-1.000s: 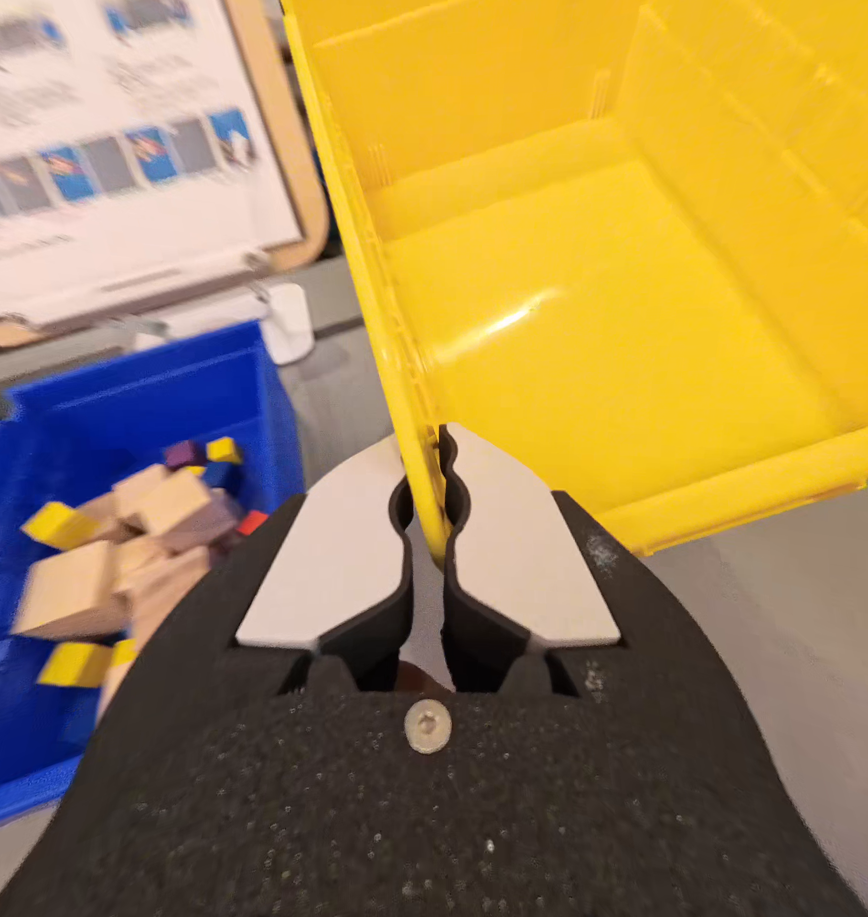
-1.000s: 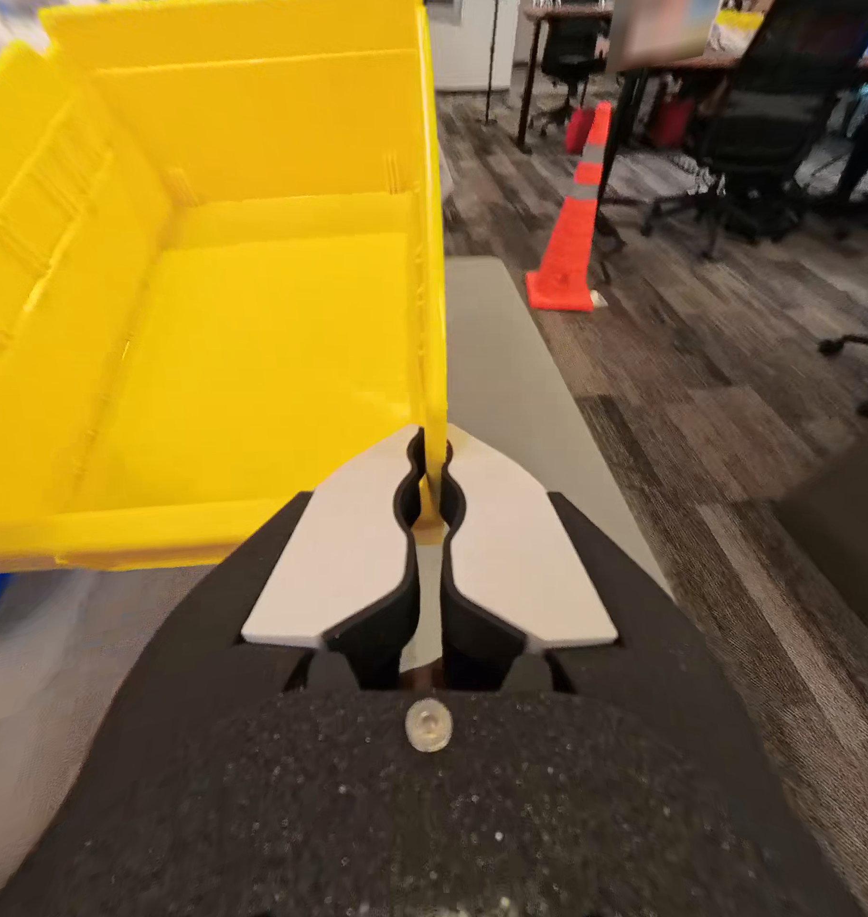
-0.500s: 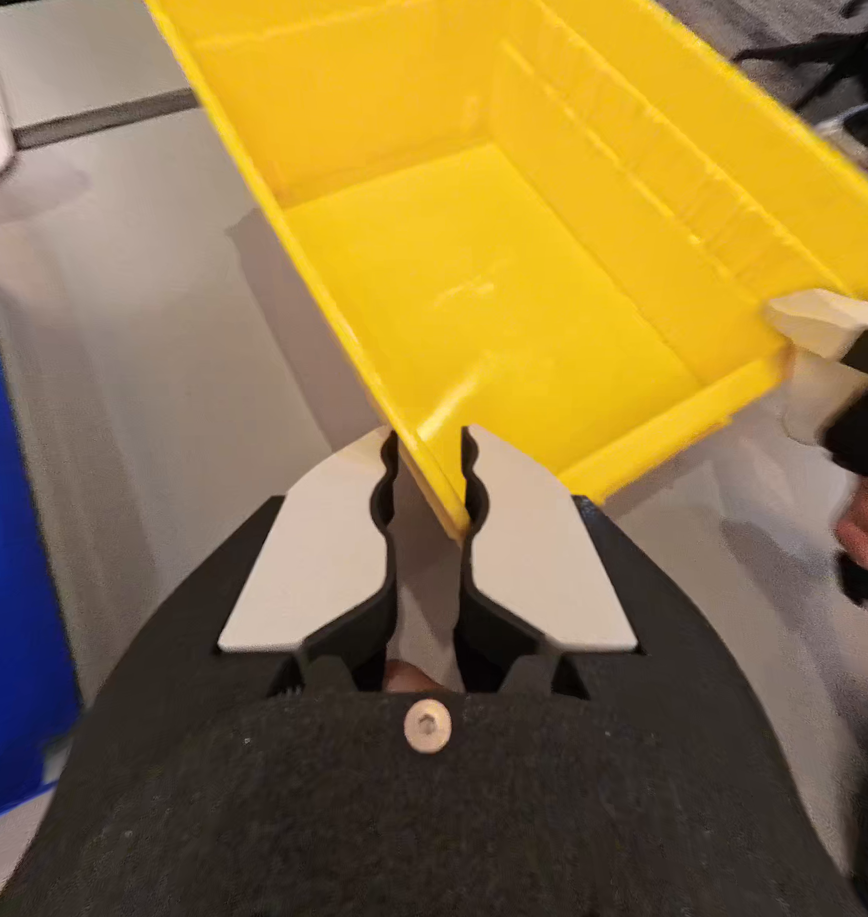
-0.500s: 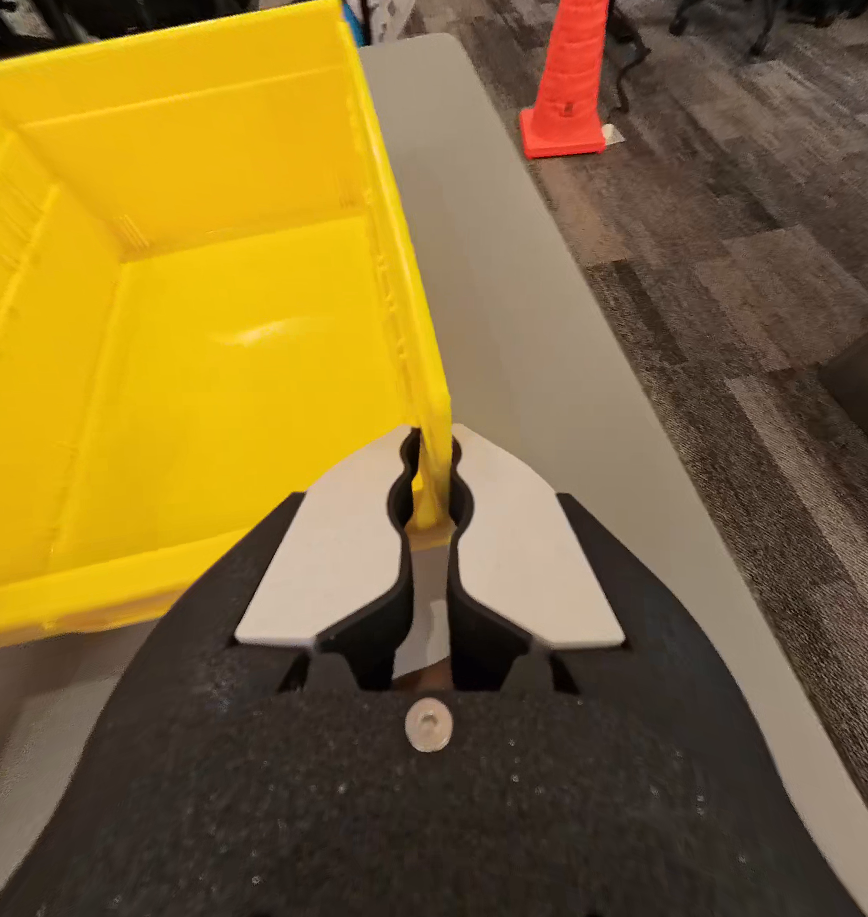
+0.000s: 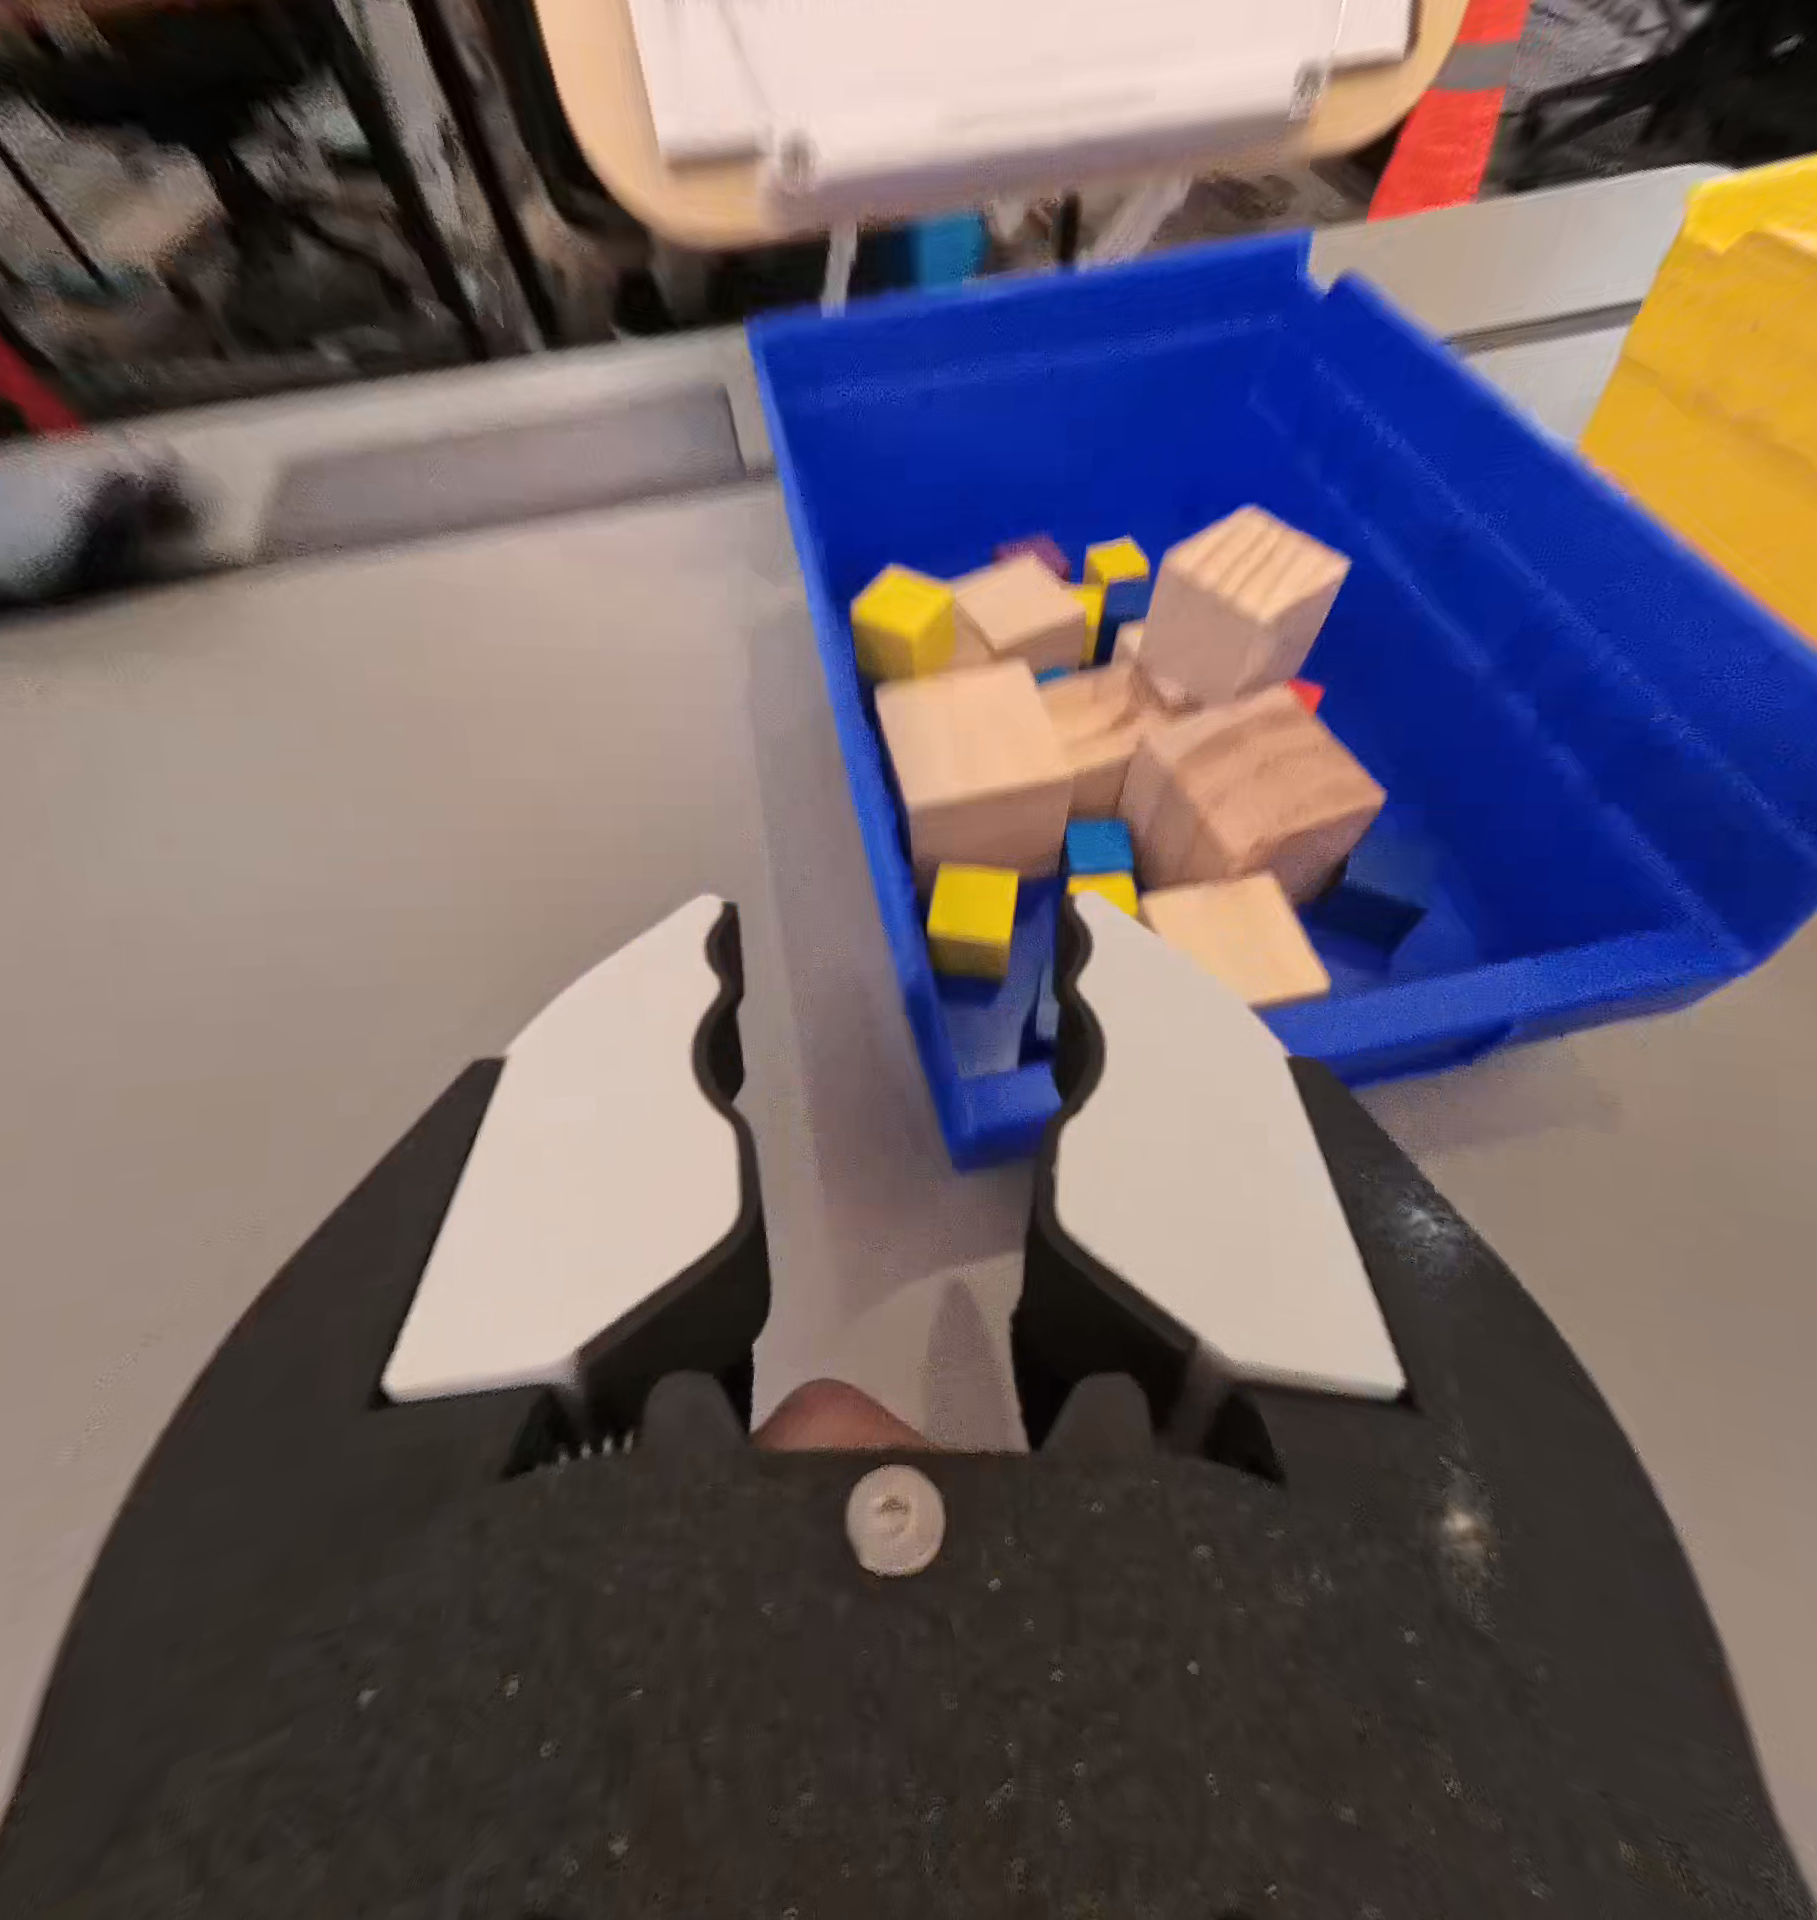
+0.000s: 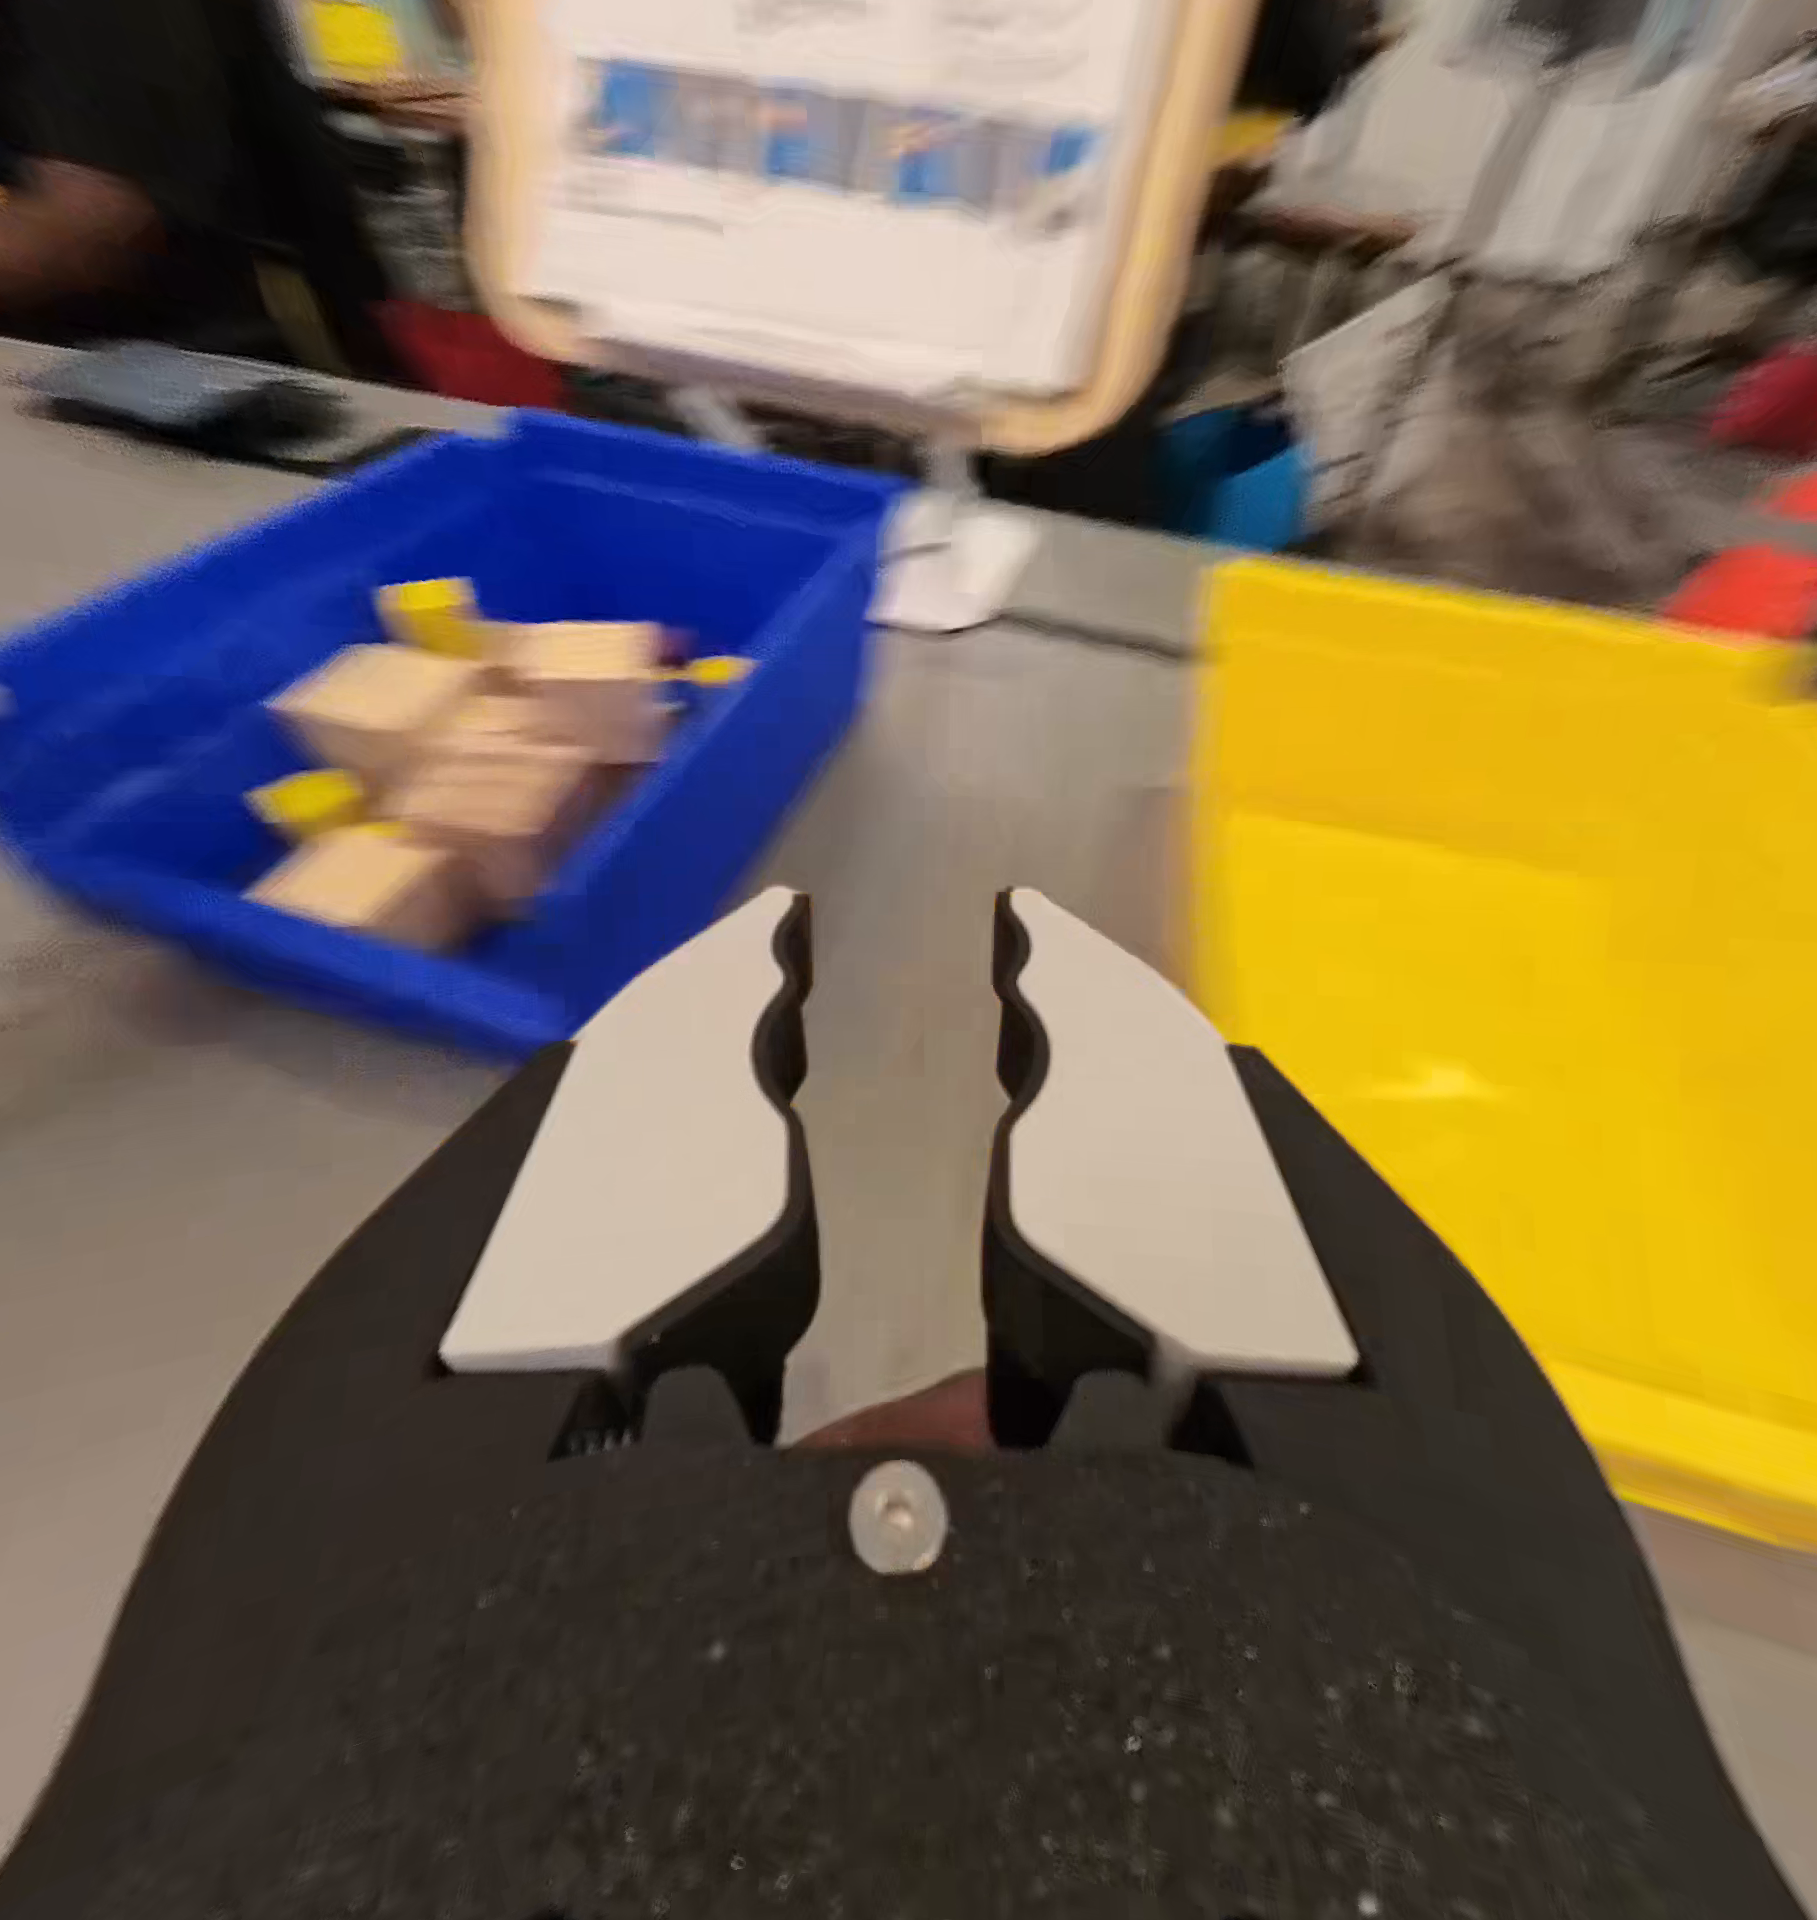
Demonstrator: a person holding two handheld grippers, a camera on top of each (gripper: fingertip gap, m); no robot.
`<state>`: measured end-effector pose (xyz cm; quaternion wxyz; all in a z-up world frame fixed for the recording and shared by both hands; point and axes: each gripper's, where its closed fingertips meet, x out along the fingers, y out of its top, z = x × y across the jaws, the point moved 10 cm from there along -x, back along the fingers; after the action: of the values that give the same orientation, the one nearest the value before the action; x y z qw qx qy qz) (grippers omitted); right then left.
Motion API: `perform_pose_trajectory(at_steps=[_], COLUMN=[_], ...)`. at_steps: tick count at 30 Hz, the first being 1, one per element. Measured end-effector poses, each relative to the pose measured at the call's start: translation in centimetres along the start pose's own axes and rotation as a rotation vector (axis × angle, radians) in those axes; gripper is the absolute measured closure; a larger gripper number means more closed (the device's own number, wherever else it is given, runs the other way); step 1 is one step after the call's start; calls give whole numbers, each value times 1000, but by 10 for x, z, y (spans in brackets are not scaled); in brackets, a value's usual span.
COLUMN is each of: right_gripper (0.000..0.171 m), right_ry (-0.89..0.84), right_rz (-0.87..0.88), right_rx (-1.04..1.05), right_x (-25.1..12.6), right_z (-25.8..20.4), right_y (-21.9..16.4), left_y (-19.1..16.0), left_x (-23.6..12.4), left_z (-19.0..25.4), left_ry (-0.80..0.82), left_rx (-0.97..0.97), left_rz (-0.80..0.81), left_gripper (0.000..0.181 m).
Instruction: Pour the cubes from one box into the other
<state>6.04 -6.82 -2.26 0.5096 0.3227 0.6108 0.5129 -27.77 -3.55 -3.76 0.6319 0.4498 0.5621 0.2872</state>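
Observation:
A blue box (image 5: 1569,644) stands on the grey table and holds several wooden and coloured cubes (image 5: 1122,727). It also shows in the right wrist view (image 6: 738,748) with the cubes (image 6: 468,769) inside. A yellow box (image 6: 1506,1039) stands empty to its right; its corner shows in the left wrist view (image 5: 1756,416). My left gripper (image 5: 893,914) is open and empty, just before the blue box's near left corner. My right gripper (image 6: 899,904) is open and empty, above the table between the two boxes.
A framed white board (image 6: 831,177) on a white stand (image 6: 956,561) rises behind the boxes; it also shows in the left wrist view (image 5: 987,94). The grey table (image 5: 312,831) stretches left of the blue box. Blurred clutter lies beyond the table's far edge.
Both grippers have let go of the yellow box's side walls, opened and pulled back. The yellow box now stands on the table to the right of the blue box.

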Motion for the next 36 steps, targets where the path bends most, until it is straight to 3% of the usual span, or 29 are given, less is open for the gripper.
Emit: perform_pose_trajectory(at_steps=[4, 7, 9, 11, 14, 21, 28, 32, 36], right_gripper=[117, 119, 138, 166, 169, 169, 168, 166, 162], right_ry=[120, 84, 0, -112, -186, -121, -30, -23, 108], right_rz=[-174, -178, -186, -179, -189, -75, -189, -192, -239], right_rx=[93, 91, 99, 123, 135, 130, 69, 17, 29], right_x=[57, 82, 95, 97, 100, 111, 146, 153, 154], right_z=[-69, -87, -91, -88, -106, -207, -316, -339, -331], right_y=[-33, -41, -42, -36, -32, -4, 0, -6, -2], left_y=[-25, -25, -22, -20, -19, -15, -49, -68, -66], left_x=[30, 51, 56, 54, 46, -7, -32, -28, -29], left_z=[-2, 5, 3, -4, -9, -100, -213, -237, -237], left_ry=[-144, -153, -115, -60, 24, 171, 169, 158, 197], left_rx=[-51, -68, -126, -141, -69, -56, -143, -210, -218], left_rz=[-50, -63, -66, -58, -62, 5, -53, -40, -49], left_gripper=[125, 141, 147, 174, 178, 179, 179, 178, 178])
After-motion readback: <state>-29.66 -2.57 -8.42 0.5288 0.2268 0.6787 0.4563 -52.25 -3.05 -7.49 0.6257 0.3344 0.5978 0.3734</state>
